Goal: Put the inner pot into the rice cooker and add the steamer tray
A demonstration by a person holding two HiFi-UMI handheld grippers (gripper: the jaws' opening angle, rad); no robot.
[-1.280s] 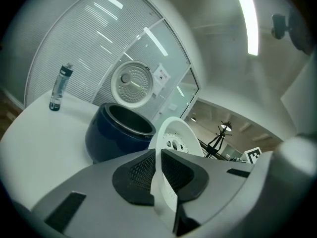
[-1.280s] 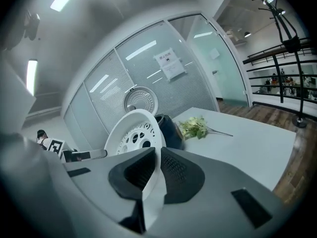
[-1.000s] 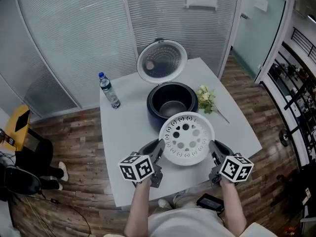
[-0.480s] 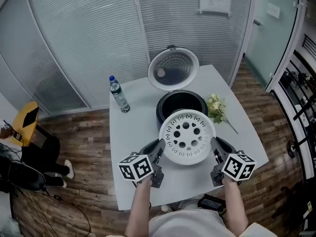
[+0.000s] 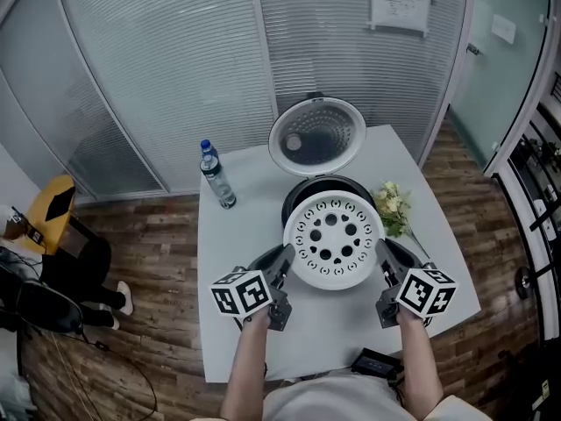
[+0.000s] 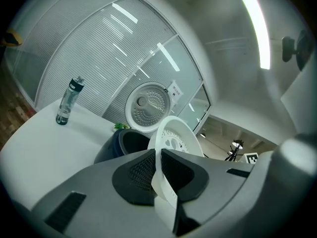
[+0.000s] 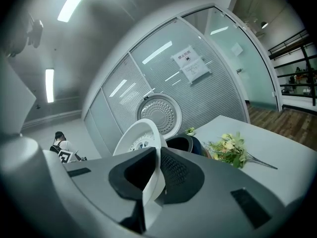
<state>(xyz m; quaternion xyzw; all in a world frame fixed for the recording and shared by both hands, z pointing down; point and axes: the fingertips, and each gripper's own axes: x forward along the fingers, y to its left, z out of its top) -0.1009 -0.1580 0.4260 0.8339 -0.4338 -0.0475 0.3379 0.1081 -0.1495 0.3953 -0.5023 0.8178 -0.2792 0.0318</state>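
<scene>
The white perforated steamer tray [image 5: 333, 239] hangs in the air between both grippers, partly over the front of the dark rice cooker [image 5: 302, 197]. The cooker's lid [image 5: 316, 137] stands open behind it. My left gripper [image 5: 286, 260] is shut on the tray's left rim, my right gripper [image 5: 382, 254] on its right rim. In the left gripper view the tray's rim [image 6: 166, 182] is pinched between the pads, with the cooker [image 6: 121, 143] beyond. The right gripper view shows the same pinch on the rim [image 7: 153, 182]. The tray hides most of the cooker's inside.
A water bottle [image 5: 216, 175] stands at the back left of the white table [image 5: 232, 261]. A bunch of flowers [image 5: 394, 208] lies right of the cooker. Glass partitions with blinds close off the far side. A person [image 7: 60, 142] stands far off in the right gripper view.
Both grippers have carried the steamer tray away from me and a little upward; it now overlaps the cooker's opening instead of hanging in front of it.
</scene>
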